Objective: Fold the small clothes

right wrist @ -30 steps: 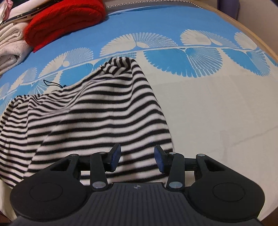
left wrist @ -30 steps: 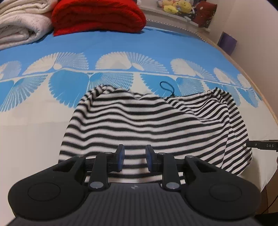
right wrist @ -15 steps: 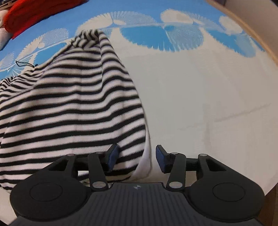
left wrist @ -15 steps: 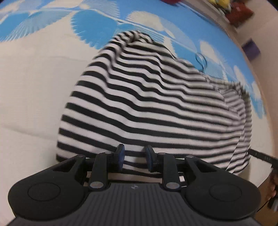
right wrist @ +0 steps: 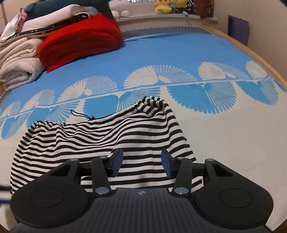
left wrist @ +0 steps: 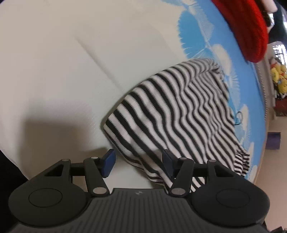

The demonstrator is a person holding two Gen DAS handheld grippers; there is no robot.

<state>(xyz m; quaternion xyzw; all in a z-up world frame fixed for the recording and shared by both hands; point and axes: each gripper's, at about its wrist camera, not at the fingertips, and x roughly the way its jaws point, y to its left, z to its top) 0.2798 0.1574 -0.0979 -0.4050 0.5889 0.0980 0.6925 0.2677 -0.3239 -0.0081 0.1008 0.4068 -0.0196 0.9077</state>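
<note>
A black-and-white striped garment (right wrist: 107, 136) lies crumpled on the bed's blue-and-white cover (right wrist: 179, 59), with a black drawstring loop (right wrist: 80, 114) at its far edge. My left gripper (left wrist: 137, 157) points steeply down at a near corner of the garment (left wrist: 161, 116). Its jaws are opening, and the corner sits loosely between them against the right finger with no pad pressing it. My right gripper (right wrist: 142, 158) hovers over the garment's near edge. It stands open, with striped cloth lying flat below the gap.
A folded red blanket (right wrist: 80, 41) and white towels (right wrist: 18, 62) are stacked at the bed's far left. Plush toys (right wrist: 165, 7) line the headboard shelf. A purple box (right wrist: 237, 28) stands beyond the wooden bed edge (right wrist: 260, 59). Cream cover (left wrist: 71, 62) stretches left of the garment.
My left gripper rolled and slid to the garment's corner, and its jaws spread much wider. My right gripper lifted and tilted up, so more of the bed shows.
</note>
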